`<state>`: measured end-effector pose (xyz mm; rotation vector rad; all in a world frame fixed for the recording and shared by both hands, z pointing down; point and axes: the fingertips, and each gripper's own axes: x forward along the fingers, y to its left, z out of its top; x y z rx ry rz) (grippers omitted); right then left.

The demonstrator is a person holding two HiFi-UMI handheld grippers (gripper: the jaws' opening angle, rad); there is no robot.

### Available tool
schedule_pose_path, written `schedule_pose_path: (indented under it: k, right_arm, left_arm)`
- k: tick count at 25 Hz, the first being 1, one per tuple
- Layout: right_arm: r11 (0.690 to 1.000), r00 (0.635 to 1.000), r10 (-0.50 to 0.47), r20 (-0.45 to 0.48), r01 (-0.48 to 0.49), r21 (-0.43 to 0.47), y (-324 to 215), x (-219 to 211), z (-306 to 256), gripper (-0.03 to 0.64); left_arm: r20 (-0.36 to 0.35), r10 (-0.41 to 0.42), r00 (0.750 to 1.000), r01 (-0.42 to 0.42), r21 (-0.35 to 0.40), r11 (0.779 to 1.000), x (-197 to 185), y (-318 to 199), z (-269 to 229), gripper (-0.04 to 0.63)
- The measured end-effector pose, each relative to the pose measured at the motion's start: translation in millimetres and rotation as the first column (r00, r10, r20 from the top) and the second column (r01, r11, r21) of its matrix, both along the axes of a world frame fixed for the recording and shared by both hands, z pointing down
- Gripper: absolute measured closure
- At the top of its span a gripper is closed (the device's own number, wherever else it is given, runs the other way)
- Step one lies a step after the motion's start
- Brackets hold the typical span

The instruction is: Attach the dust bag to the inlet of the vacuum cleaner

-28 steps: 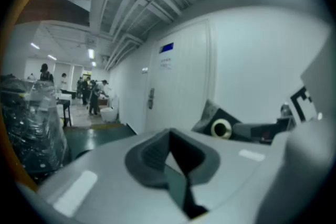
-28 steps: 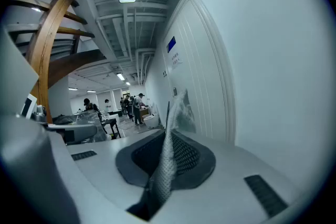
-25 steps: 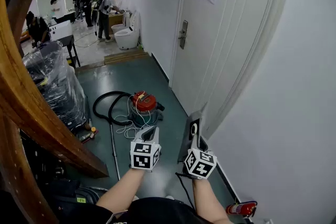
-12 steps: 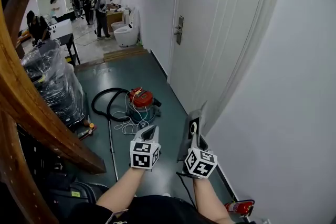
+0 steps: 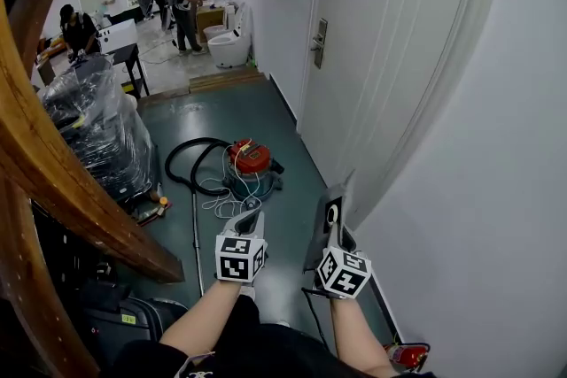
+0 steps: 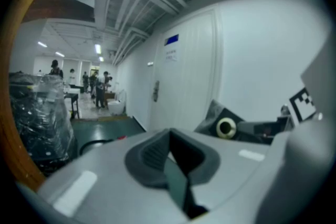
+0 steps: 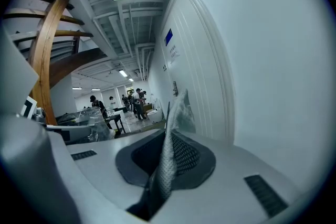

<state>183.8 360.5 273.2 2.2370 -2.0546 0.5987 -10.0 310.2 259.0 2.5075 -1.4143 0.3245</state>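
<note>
The red vacuum cleaner (image 5: 251, 159) stands on the green floor with its black hose (image 5: 188, 170) and white cord coiled beside it. My right gripper (image 5: 333, 230) is shut on the grey dust bag (image 5: 330, 215), held upright with its round collar hole facing left. In the right gripper view the bag's fabric (image 7: 176, 113) sticks up from between the pads. My left gripper (image 5: 251, 212) is shut and holds nothing, just left of the bag and short of the vacuum. The left gripper view shows the bag's collar (image 6: 226, 127) to the right.
A white door (image 5: 354, 57) and wall run along the right. A plastic-wrapped stack (image 5: 97, 128) and a wooden stair beam (image 5: 53, 181) stand at the left. A fire extinguisher (image 5: 407, 356) lies by my right arm. People and a toilet (image 5: 232, 49) are far down the corridor.
Both grippers have moved slightly forward and down toward the vacuum cleaner. The bag stays in the right gripper, and the left stays shut.
</note>
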Motion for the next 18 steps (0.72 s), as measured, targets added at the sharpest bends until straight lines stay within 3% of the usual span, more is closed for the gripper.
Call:
schedule_pose_path:
  k: [7,18]
  right_arm:
    - [0.999,1.000,0.004,-0.020,-0.005,-0.032,-58.9,-10.3,16.9,0.595]
    - [0.995,0.996,0.061,-0.064,-0.066,-0.071,-198.4,-22.0,25.1,0.595]
  left_arm:
    - [-0.031,-0.019,0.999,0.018,-0.032,0.999,-20.6,-69.0,22.0,0.597]
    - [-0.067,-0.006,0.998,0.002,-0.059,0.998,-48.5,-227.2,42.1,0.597]
